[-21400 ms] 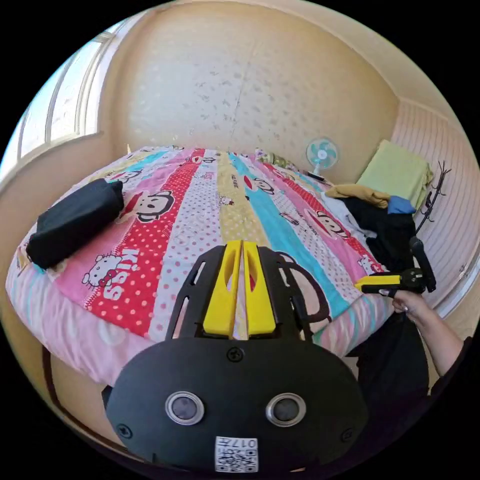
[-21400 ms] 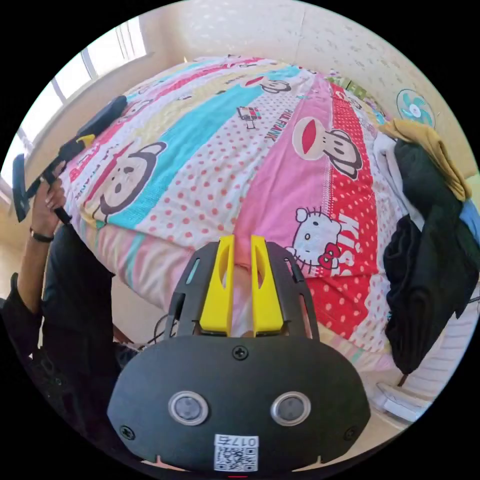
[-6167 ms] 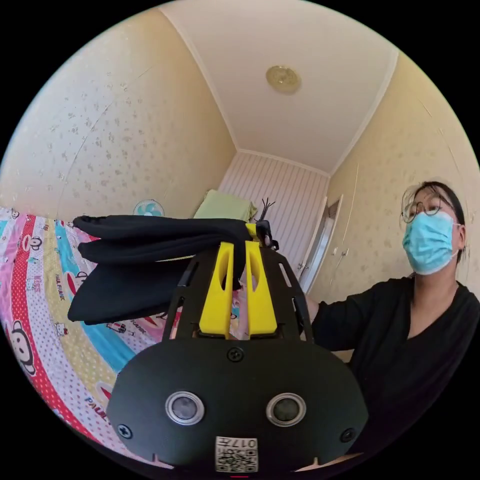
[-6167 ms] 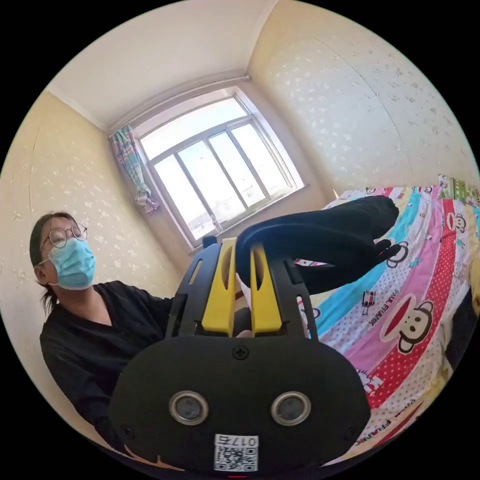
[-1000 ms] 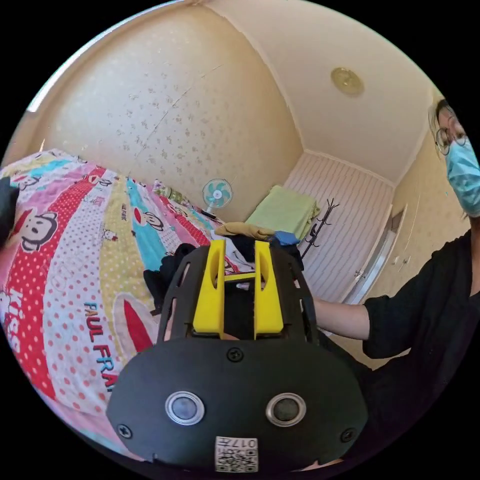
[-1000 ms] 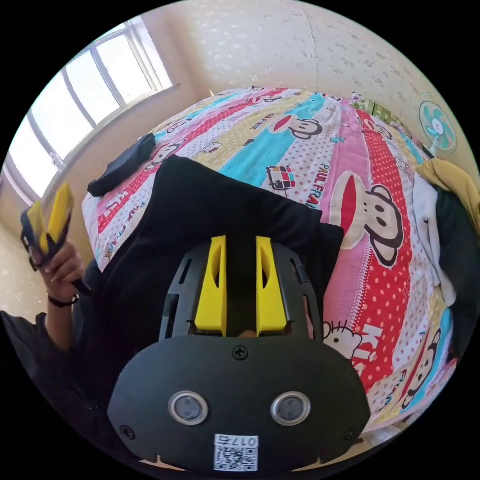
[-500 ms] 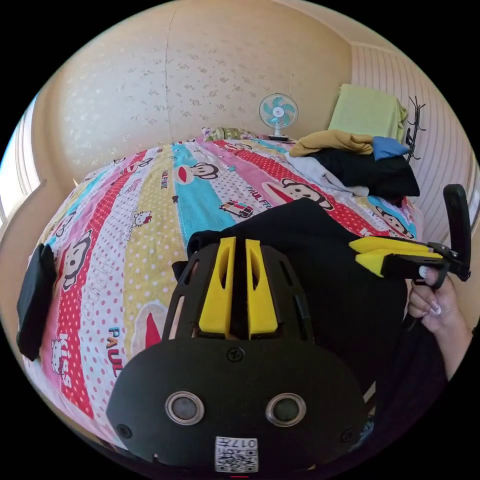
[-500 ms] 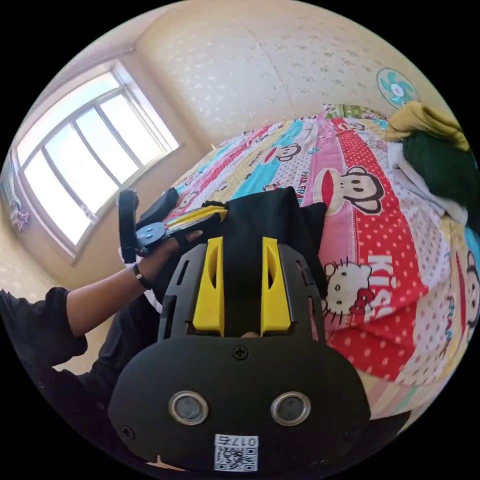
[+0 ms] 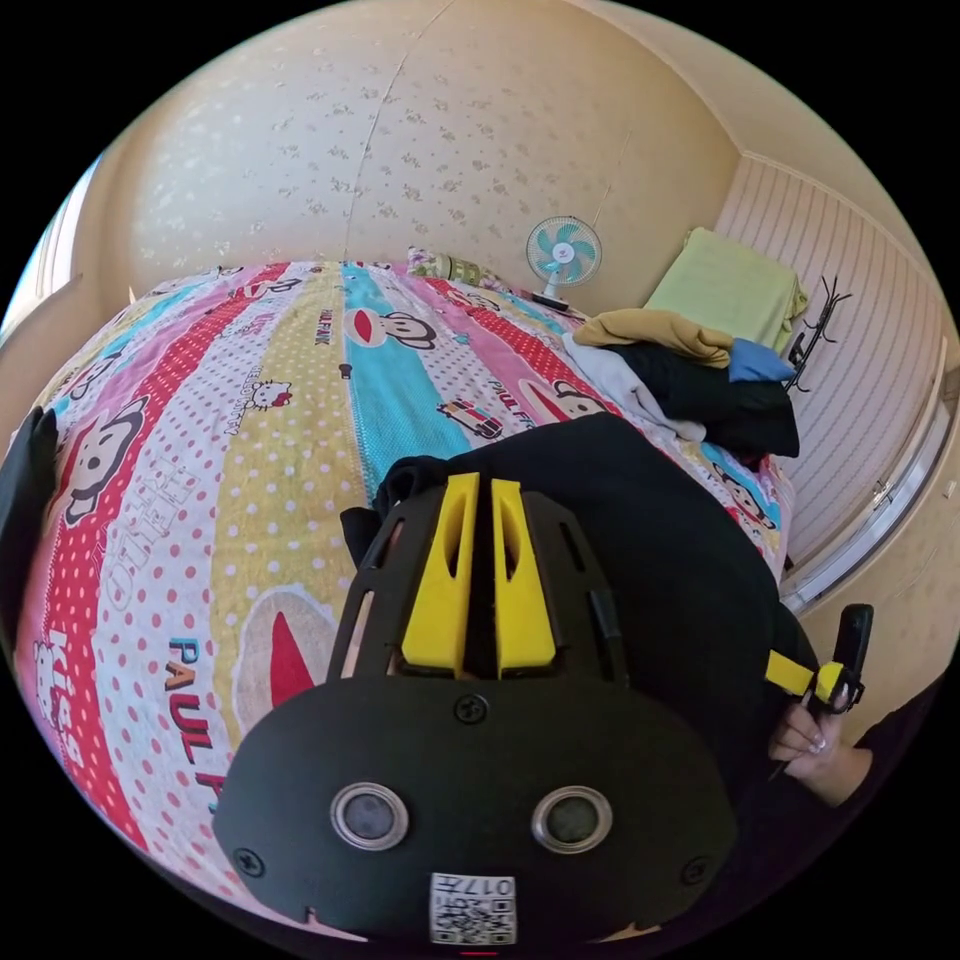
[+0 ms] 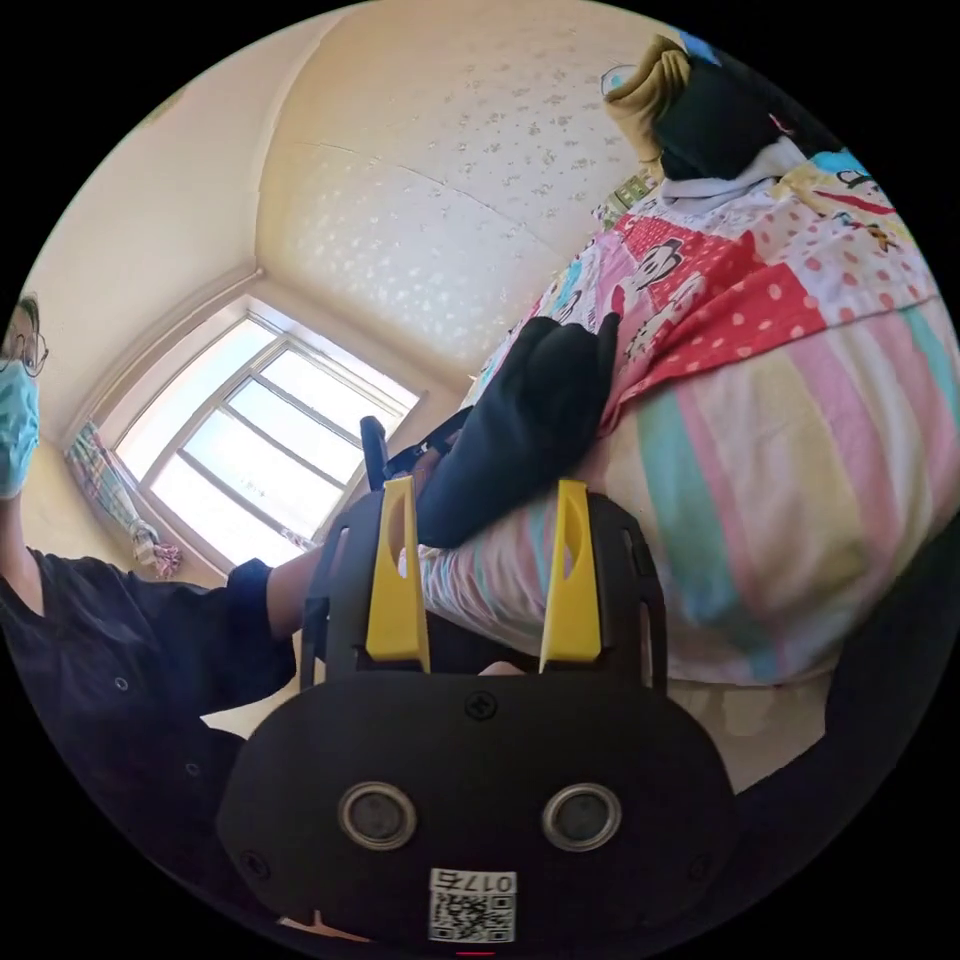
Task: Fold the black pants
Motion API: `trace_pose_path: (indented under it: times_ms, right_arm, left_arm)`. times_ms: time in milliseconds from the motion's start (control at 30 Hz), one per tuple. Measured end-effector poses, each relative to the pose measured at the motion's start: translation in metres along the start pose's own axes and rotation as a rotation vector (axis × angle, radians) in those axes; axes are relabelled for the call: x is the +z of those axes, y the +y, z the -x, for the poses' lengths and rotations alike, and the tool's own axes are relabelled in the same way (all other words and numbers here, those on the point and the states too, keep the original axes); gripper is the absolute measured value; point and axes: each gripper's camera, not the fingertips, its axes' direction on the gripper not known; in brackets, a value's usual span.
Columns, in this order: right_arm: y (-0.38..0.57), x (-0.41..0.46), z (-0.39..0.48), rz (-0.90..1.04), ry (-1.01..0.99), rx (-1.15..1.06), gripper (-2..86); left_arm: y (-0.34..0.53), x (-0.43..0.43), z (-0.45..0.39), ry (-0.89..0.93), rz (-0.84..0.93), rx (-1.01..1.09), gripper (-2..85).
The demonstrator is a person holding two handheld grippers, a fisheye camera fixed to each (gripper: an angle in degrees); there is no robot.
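Observation:
The black pants lie on the cartoon-print bed sheet near its edge, partly hanging over the side. My left gripper sits on their near left part, jaws almost together with black cloth between them. A hand holds my right gripper low at the right, beside the bed. In the right gripper view the right gripper stands wide open with nothing between its jaws, below the mattress edge. There the pants drape over the edge, with the left gripper's handle behind them.
A pile of clothes sits on the bed's far right corner. A folded black garment lies at the left edge. A small fan, a green cloth and a coat stand line the far wall. The person stands beside the bed.
My right gripper has let go of the pants, opened wide and dropped beside the mattress, and its view has tilted up. The left gripper stays on the pants.

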Motion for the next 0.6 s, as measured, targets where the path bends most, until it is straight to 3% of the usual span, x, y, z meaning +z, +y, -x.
trace_pose_path:
  times_ms: [267, 400, 600]
  right_arm:
    - [-0.013, 0.007, -0.002, -0.085, 0.090, 0.191, 16.7]
    - [-0.006, -0.004, 0.004, -0.035, 0.168, 0.113, 17.1]
    - [-0.012, -0.013, -0.012, -0.067, 0.079, 0.124, 17.8]
  left_arm:
    - [0.002, -0.002, 0.017, 0.036, 0.002, -0.049, 2.4]
    - [0.003, -0.008, 0.022, 0.044, 0.001, -0.058, 2.1]
    - [0.002, -0.018, 0.043, 0.118, -0.001, -0.098, 1.2]
